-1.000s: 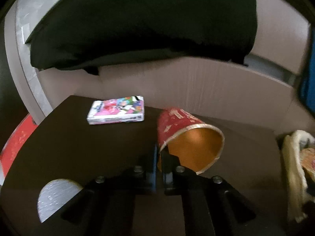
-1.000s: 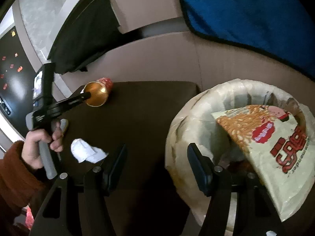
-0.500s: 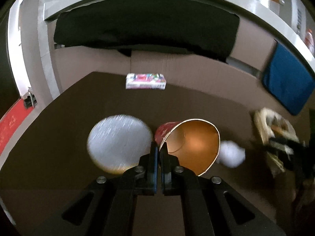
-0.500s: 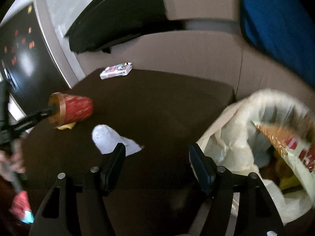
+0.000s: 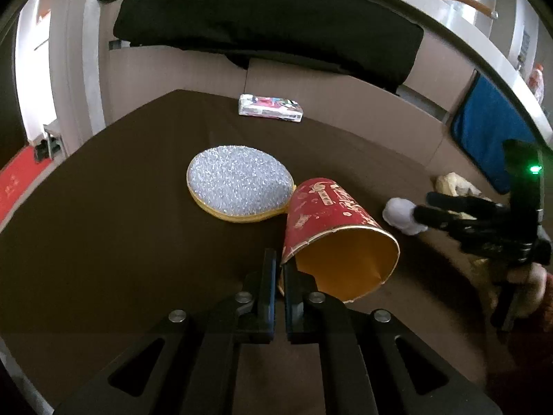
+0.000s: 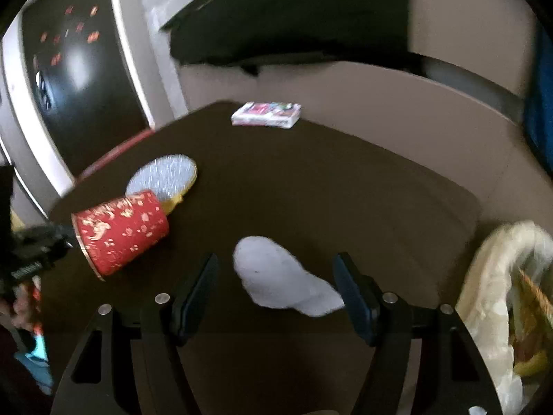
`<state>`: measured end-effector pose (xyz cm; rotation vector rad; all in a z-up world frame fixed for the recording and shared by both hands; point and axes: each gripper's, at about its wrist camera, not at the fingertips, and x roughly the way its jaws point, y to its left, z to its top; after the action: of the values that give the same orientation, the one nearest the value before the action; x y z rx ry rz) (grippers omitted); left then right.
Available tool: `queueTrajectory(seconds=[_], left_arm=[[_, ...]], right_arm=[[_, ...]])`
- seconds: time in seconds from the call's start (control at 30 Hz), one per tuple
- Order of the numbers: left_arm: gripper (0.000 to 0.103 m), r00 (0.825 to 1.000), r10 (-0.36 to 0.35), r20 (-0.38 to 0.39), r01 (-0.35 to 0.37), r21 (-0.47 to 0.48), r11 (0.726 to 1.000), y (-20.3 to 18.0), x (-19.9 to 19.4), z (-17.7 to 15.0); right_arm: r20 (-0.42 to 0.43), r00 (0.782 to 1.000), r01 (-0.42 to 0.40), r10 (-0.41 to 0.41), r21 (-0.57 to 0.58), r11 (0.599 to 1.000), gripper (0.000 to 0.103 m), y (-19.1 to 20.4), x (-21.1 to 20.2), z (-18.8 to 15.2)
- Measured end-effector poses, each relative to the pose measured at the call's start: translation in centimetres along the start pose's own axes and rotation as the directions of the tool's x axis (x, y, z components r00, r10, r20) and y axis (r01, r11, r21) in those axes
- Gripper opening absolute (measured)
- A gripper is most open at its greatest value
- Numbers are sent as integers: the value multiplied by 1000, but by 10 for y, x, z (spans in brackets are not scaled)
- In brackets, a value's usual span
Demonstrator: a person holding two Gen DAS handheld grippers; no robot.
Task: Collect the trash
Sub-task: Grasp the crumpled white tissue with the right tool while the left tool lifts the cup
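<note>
My left gripper (image 5: 280, 259) is shut on the rim of a red paper cup (image 5: 331, 214) with gold print, held on its side above the dark table (image 5: 103, 242); the cup also shows in the right wrist view (image 6: 121, 231). My right gripper (image 6: 276, 266) is open, its fingers on either side of a crumpled white tissue (image 6: 280, 276) lying on the table. The tissue also shows in the left wrist view (image 5: 401, 212), at the right gripper's fingertips. A white plastic trash bag (image 6: 497, 297) holding wrappers sits at the table's right edge.
A round silver foil lid (image 5: 240, 186) with a yellow rim lies flat beside the cup. A colourful tissue pack (image 5: 271, 108) lies near the table's far edge. A beige sofa with a black cushion (image 5: 269, 24) and a blue cloth (image 5: 490, 131) stands behind.
The right gripper has swung left from the trash bag and come down around the tissue. The left gripper has pulled back with the cup, which now tilts more to the right.
</note>
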<state>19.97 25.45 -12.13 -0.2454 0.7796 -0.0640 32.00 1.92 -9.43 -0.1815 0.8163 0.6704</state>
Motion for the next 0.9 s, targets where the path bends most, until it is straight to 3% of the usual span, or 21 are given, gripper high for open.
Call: queueTrajectory(seconds=[0.17,0.23,0.3,0.5,0.67,0.9], left_arm=[[13,1000,-20,4,20,0,1000,1,0,-2],[13,1000,-19,6,19,1,1000,-1,1,-1],[13,1000,-17,11,17,1,1000,-3,2,0],[10,1000,18,16,-18,13,1000,-14,5,7],[4,996,68,63,-70,33,997,-33,-5,17],[3,985,68,159,-80,68,994,-70,-30,31]], right_arm=[[-49,999,17,-17,-1,1000,63,1,23,6],[-55,999,-3,4,13,1000,40,1,23,6],[-41,999,13,-13,4,1000,26,1,15,5],[22,1000,13,-13,7,1000,24,-6,-23,2],[58,998,18,-19,17,1000,24,-16,-53,-4],[143,989,32,-38,42,999,24,-28,-100,-12]])
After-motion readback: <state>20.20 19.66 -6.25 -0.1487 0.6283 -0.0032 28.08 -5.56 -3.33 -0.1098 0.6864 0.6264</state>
